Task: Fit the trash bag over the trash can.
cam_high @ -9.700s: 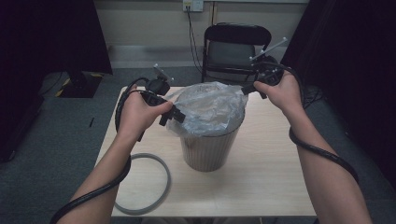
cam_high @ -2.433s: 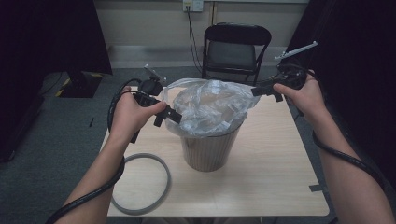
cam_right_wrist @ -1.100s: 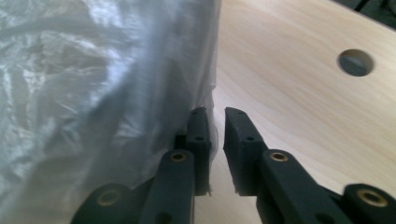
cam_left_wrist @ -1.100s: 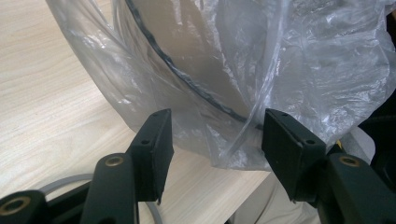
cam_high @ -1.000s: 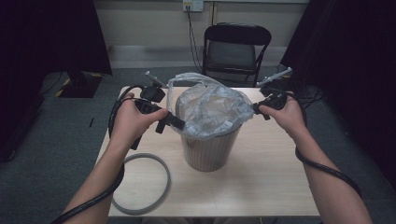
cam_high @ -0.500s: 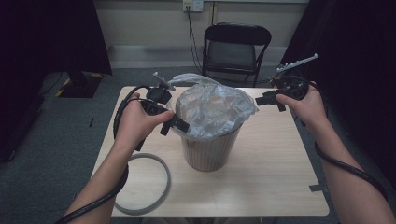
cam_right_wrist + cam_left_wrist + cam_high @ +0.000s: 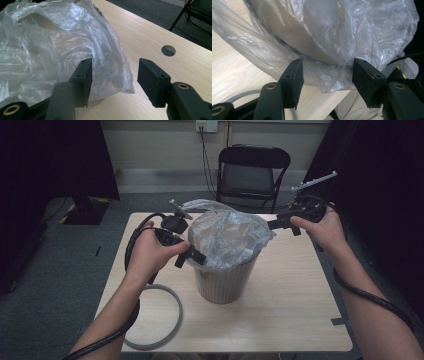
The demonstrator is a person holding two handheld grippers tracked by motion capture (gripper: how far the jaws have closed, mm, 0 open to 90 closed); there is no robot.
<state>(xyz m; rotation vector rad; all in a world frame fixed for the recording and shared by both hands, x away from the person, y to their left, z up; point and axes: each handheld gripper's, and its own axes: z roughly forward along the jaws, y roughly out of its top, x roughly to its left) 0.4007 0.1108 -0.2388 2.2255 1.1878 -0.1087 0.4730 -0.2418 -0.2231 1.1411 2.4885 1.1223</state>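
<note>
Light wood table [image 7: 295, 305], rectangular, on grey carpet [image 7: 60, 280]. Grey ring [image 7: 172, 320] lies flat on the table at the near left, partly over the near edge. Small round hole [image 7: 168, 50] through the tabletop, seen in the right gripper view. Short strip of dark tape [image 7: 339, 321] at the table's right edge, near side. Black folding chair [image 7: 252, 170] stands beyond the far edge, facing the table. Wall socket [image 7: 206, 125] on the far wall, with cables [image 7: 204, 155] hanging to the floor. Black curtain [image 7: 50, 160] far left; another black curtain [image 7: 380, 195] along the right.
</note>
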